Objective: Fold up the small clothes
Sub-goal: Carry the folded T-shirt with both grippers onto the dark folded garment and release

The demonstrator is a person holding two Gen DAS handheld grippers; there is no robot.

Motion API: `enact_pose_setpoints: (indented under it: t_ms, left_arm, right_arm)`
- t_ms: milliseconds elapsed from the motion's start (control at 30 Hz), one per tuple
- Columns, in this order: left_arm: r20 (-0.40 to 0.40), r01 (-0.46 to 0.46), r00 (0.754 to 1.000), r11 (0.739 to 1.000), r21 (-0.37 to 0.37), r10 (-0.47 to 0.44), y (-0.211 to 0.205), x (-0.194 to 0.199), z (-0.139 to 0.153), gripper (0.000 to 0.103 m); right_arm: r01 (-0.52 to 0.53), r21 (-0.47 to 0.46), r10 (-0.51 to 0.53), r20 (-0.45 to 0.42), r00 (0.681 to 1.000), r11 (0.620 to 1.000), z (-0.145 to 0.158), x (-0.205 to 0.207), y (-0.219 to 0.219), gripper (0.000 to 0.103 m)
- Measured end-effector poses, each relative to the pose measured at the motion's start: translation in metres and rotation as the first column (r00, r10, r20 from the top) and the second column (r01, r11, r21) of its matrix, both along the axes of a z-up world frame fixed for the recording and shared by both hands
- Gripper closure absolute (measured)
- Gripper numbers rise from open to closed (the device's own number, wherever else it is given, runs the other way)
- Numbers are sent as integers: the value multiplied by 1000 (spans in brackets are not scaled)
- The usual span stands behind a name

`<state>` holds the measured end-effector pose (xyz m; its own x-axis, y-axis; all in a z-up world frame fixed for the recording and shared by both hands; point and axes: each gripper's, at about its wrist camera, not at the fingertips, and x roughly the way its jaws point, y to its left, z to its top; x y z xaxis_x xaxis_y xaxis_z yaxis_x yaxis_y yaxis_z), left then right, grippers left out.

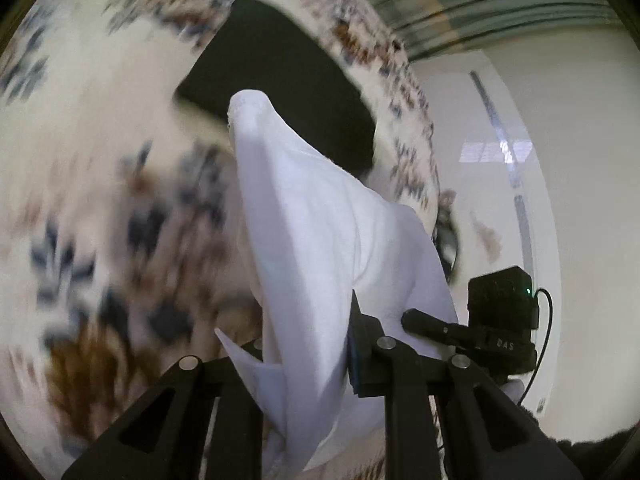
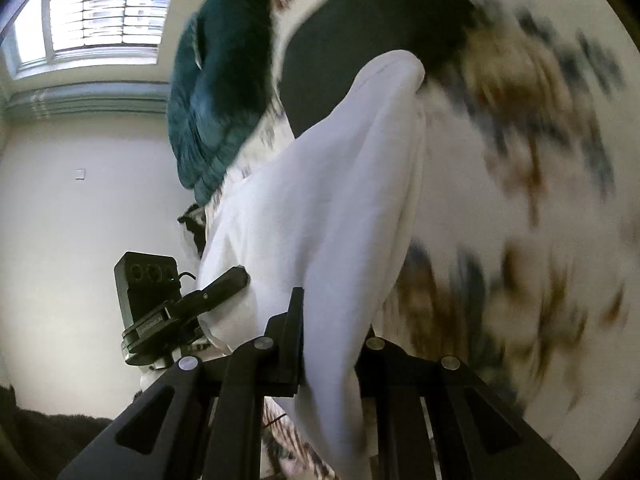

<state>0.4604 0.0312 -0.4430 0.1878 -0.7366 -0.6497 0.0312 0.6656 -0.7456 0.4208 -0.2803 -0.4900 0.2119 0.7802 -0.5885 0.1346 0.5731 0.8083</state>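
A white garment (image 1: 320,240) hangs stretched between both grippers, lifted off the patterned bed cover. My left gripper (image 1: 308,344) is shut on one edge of it; the cloth runs up from the jaws to a peaked corner. My right gripper (image 2: 332,344) is shut on the other edge of the same white garment (image 2: 328,200). The other gripper shows in each view: the right one (image 1: 480,332) at the cloth's right edge, the left one (image 2: 192,304) at its left edge. Both views are motion-blurred.
A cream bed cover with blue and brown flowers (image 1: 100,200) lies below. A black cloth (image 1: 280,92) lies on it behind the garment. A teal quilt (image 2: 216,100) is bunched at the far side. White wall (image 2: 80,220) and a window (image 2: 104,12) are beyond.
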Motion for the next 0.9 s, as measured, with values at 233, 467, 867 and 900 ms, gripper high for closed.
enact_pose_setpoints:
  t_ms: [233,467,867,900]
  left_arm:
    - [91,-33,995,999,4,32,-18,138,7,88]
    - [95,-4,995,997,83,-4,-34,248,-46,87]
    - [133,1,989,892,452,-68,-55,242,-52,51]
    - [159,-24,985,854,520,-69,-58,237,-46,37]
  right_arm:
    - [21,-57,-14,112,994,998,16,141,-21,89]
    - [26,-115,-13,111,994,993,-26,258,-38,89]
    - [6,-532,13,32,999,847,-45,277,-11,34]
    - [16,-626,19,49,999,779,-37,269,-4,29]
